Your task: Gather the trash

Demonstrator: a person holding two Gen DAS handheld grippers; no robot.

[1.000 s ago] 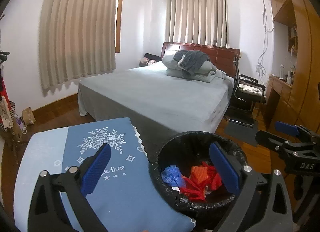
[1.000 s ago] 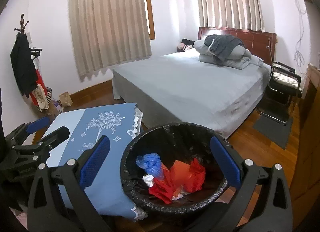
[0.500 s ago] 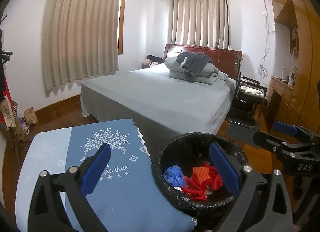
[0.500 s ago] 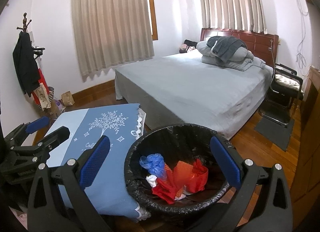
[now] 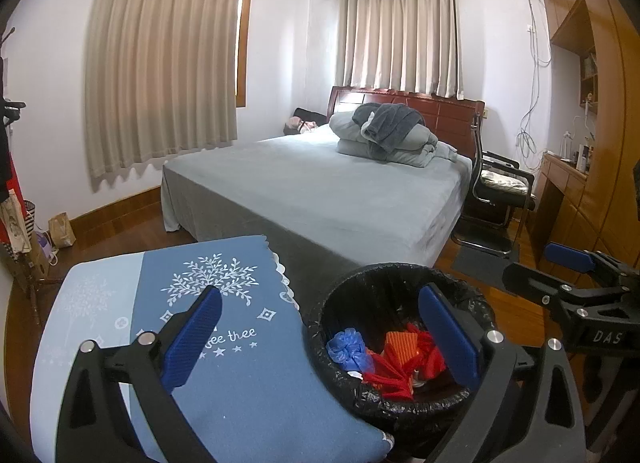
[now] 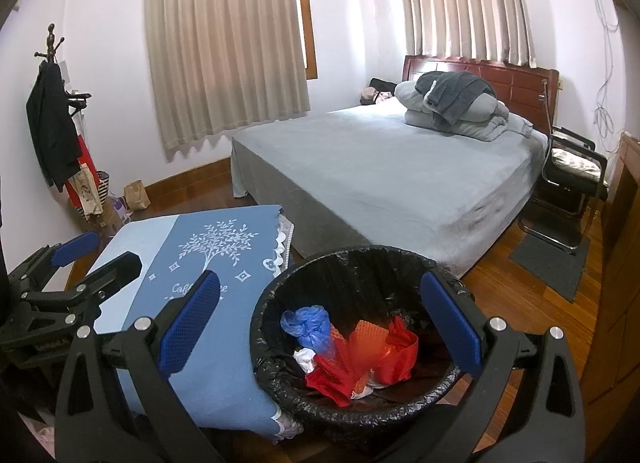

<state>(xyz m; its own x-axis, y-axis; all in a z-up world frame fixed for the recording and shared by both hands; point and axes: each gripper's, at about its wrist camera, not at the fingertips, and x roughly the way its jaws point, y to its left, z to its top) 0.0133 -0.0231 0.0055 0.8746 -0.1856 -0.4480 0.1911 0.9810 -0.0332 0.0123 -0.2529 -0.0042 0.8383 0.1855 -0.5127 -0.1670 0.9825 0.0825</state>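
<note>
A round bin with a black liner (image 5: 400,283) (image 6: 352,263) stands on the floor beside a small table. Inside lie red and orange wrappers (image 6: 360,363) (image 5: 400,363), a knotted blue bag (image 6: 308,323) (image 5: 348,347) and a bit of white trash. My left gripper (image 5: 320,339) is open and empty, held over the table edge and the bin's left rim. My right gripper (image 6: 320,323) is open and empty above the bin. Each gripper shows in the other's view: the right one (image 5: 576,275) at the right, the left one (image 6: 76,259) at the left.
The table has a blue tree-print cloth (image 5: 224,327) (image 6: 208,263). A grey bed (image 6: 384,179) with folded bedding (image 6: 452,103) lies behind. A black chair (image 6: 572,171), a dark mat (image 6: 548,259) and wooden cabinets (image 5: 592,167) are right. A coat stand (image 6: 52,115) and bags (image 6: 136,193) are left.
Both grippers have drawn back and risen slightly, so the bin and table sit a bit lower and farther. Both stay open and empty.
</note>
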